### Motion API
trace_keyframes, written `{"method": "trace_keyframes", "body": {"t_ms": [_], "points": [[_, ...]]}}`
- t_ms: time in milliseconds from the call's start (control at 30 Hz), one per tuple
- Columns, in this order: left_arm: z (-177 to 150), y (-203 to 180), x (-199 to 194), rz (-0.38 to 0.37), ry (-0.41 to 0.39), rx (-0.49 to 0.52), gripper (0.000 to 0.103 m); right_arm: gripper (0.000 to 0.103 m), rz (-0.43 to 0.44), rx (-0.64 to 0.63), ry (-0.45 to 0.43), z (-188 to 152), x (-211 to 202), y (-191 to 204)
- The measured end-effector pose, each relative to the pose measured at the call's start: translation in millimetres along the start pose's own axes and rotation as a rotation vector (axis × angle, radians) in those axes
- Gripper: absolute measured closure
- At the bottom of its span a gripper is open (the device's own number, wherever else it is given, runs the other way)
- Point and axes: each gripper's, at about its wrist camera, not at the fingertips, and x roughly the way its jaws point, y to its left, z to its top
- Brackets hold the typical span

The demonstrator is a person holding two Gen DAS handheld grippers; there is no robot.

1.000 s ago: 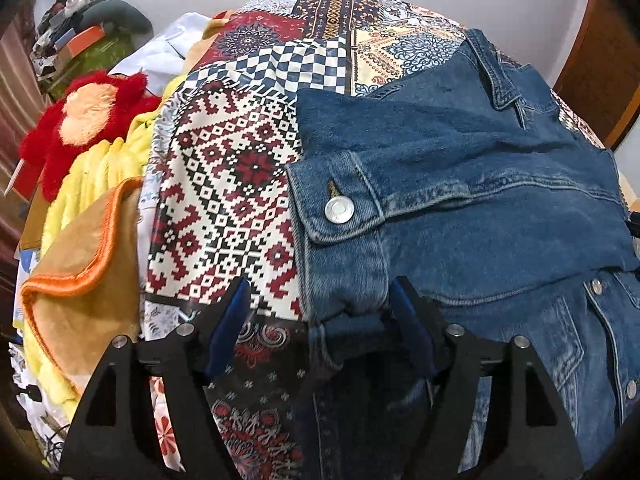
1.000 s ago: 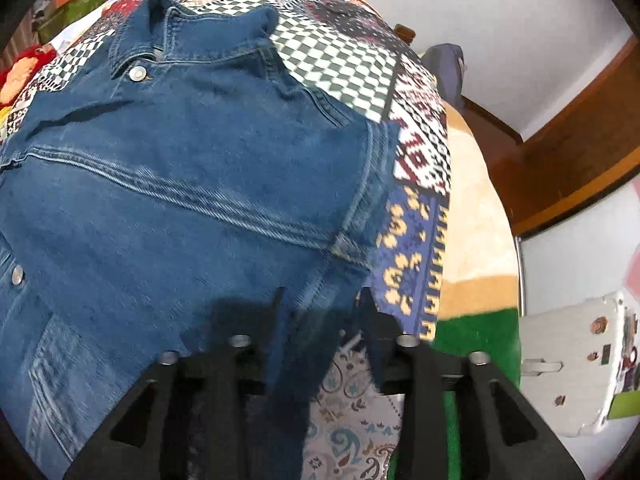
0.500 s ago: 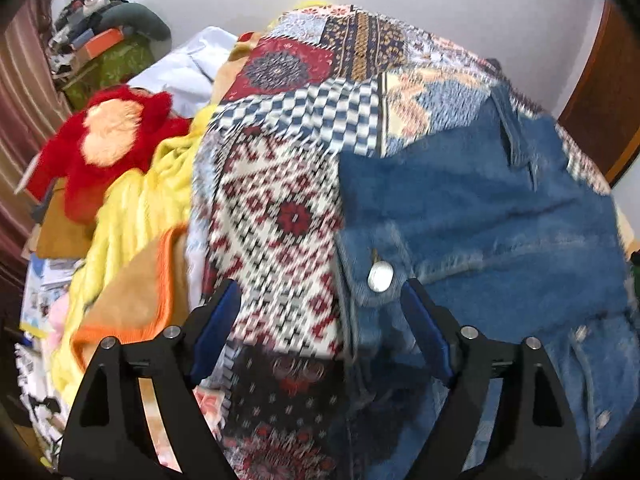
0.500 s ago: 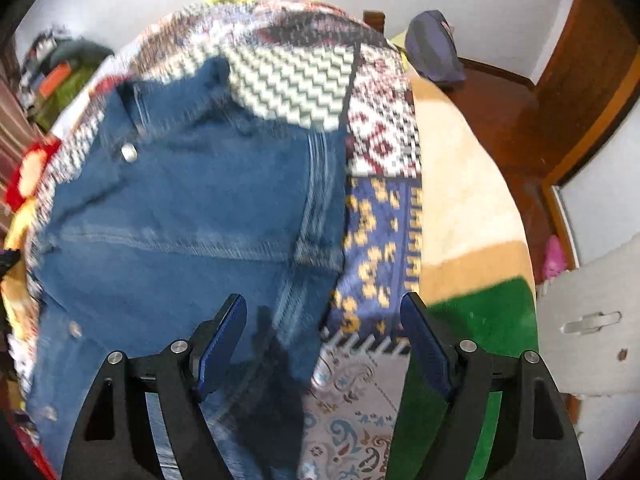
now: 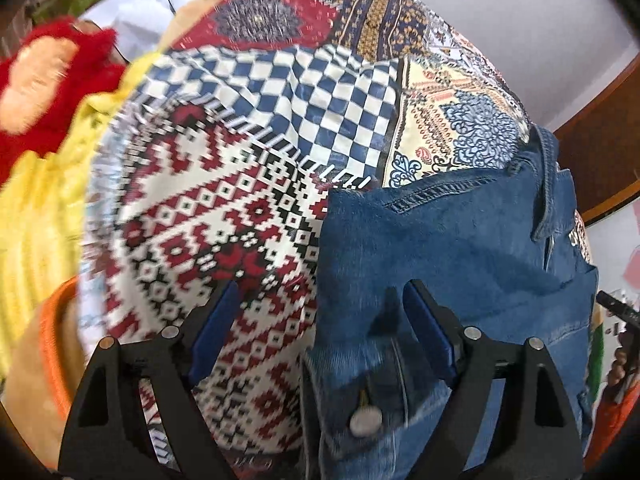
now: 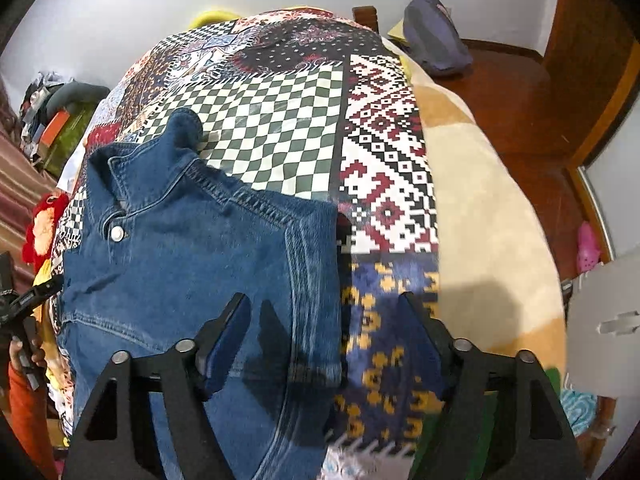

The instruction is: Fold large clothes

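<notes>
A blue denim jacket (image 5: pixel 440 240) lies on the patchwork bedspread (image 5: pixel 200 220), sleeves folded in. My left gripper (image 5: pixel 320 292) is open and hangs over the jacket's left edge. The folded cuff with its metal button (image 5: pixel 365 420) lies loose below the fingers. In the right wrist view the jacket (image 6: pixel 192 260) shows its collar and collar button (image 6: pixel 117 233). My right gripper (image 6: pixel 323 300) hovers over the jacket's right edge. Its jaws are closing, with the denim edge beneath them but no pad pressing on it.
A red plush toy (image 5: pixel 40 80), a yellow blanket (image 5: pixel 36 220) and an orange-trimmed tan cloth (image 5: pixel 48 360) crowd the bed's left side. A beige fleece blanket (image 6: pixel 480 220) covers the right side. A dark bag (image 6: pixel 436 36) sits beyond it. A white panel (image 6: pixel 608 320) stands at right.
Both grippers let go of the sleeves they held and opened wide. Each then slid up along its side of the jacket toward the collar, leaving the sleeves folded on the body.
</notes>
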Motion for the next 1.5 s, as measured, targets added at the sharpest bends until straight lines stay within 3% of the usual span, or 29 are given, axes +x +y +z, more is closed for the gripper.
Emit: {"method": "trace_keyframes", "body": {"t_ms": [67, 167, 200, 267, 300, 400, 667, 800, 1000, 1167, 1467, 1500], "points": [[3, 1, 11, -0.023, 0.023, -0.01, 0.026, 0.043, 0.016, 0.004, 0.007, 5, 11, -1], [6, 0, 26, -0.068, 0.044, -0.026, 0.038, 0.061, 0.069, 0.03, 0.013, 9, 22, -3], [7, -1, 29, -0.086, 0.042, -0.035, 0.045, 0.072, 0.1, 0.041, 0.016, 10, 27, -4], [10, -1, 30, -0.108, 0.023, -0.049, 0.061, 0.077, 0.116, 0.043, 0.004, 12, 31, -3], [12, -2, 29, -0.122, 0.013, -0.054, 0.076, 0.083, 0.112, 0.038, -0.007, 14, 32, -2], [20, -5, 26, -0.121, -0.01, -0.068, 0.09, 0.086, 0.107, 0.014, -0.033, 19, 33, 4], [32, -22, -14, 0.037, -0.153, 0.041, 0.093, 0.089, 0.046, -0.111, -0.146, 58, 17, 47], [41, -14, -33, 0.096, -0.228, 0.039, 0.093, 0.089, 0.015, -0.17, -0.2, 81, 17, 75], [47, -2, -22, 0.158, -0.199, 0.024, 0.092, 0.089, -0.057, -0.197, -0.178, 105, 52, 94], [45, -12, 6, 0.235, -0.17, 0.081, 0.092, 0.088, -0.143, -0.228, -0.123, 98, 94, 88], [42, -6, 29, 0.26, -0.135, 0.078, 0.083, 0.085, -0.184, -0.228, -0.128, 93, 97, 89], [41, -6, 30, 0.261, -0.129, 0.077, 0.083, 0.077, -0.193, -0.226, -0.127, 93, 96, 89]]}}
